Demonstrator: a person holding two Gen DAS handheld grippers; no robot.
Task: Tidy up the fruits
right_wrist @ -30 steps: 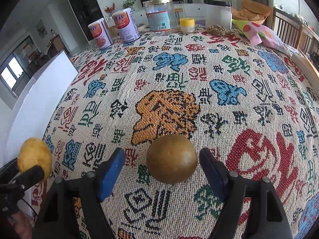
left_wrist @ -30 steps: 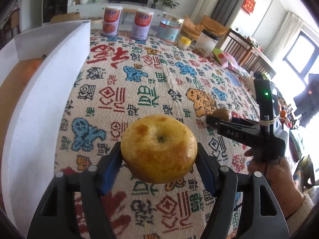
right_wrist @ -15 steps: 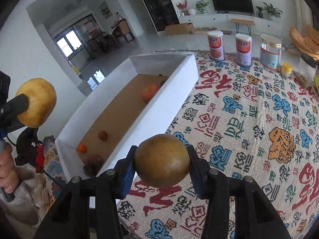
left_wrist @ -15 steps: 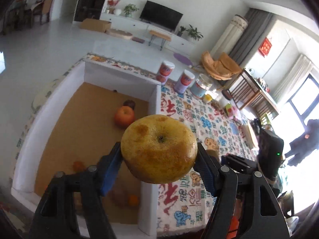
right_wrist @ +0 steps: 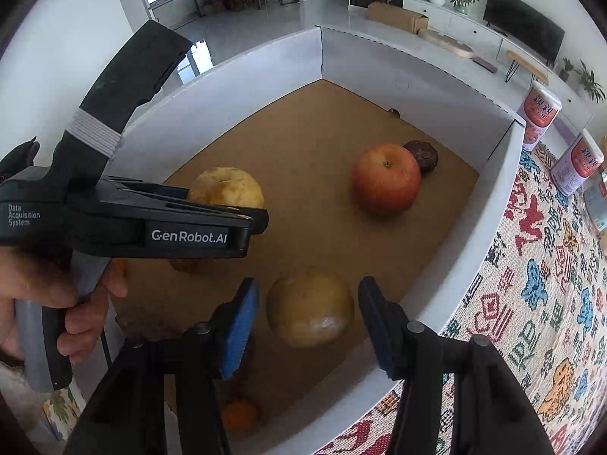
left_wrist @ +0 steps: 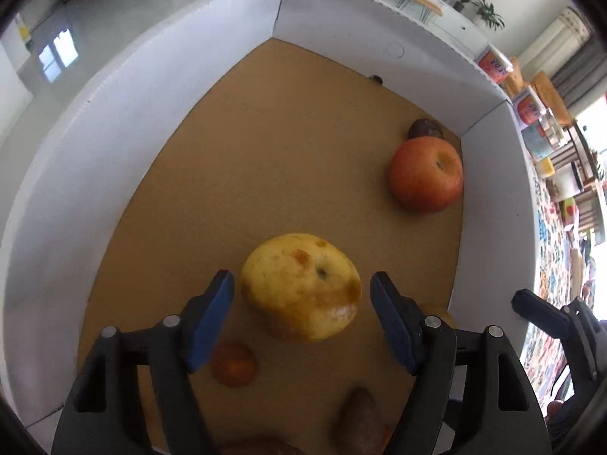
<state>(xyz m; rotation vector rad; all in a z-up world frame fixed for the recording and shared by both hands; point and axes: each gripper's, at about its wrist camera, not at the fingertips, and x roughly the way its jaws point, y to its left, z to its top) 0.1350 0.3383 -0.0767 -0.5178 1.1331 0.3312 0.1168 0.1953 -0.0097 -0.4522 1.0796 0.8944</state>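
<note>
Left gripper (left_wrist: 301, 295) spread wide inside the white box (left_wrist: 132, 121), blue pads clear of the yellow apple (left_wrist: 299, 286) on either side, holding nothing; apple sitting on the brown box floor. Right gripper (right_wrist: 309, 316) likewise parted, a gap showing on both sides of the round brown fruit (right_wrist: 310, 307) resting near the box's right wall. Further back, a red apple (right_wrist: 386, 178) just beside a dark wrinkled fruit (right_wrist: 423, 155), with patterned tablecloth (right_wrist: 538, 284) outside the box.

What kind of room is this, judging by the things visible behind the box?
Most likely a home living room: a flat television stands on a low white cabinet, potted plants sit beside it, and a patterned tablecloth covers the table.
</note>
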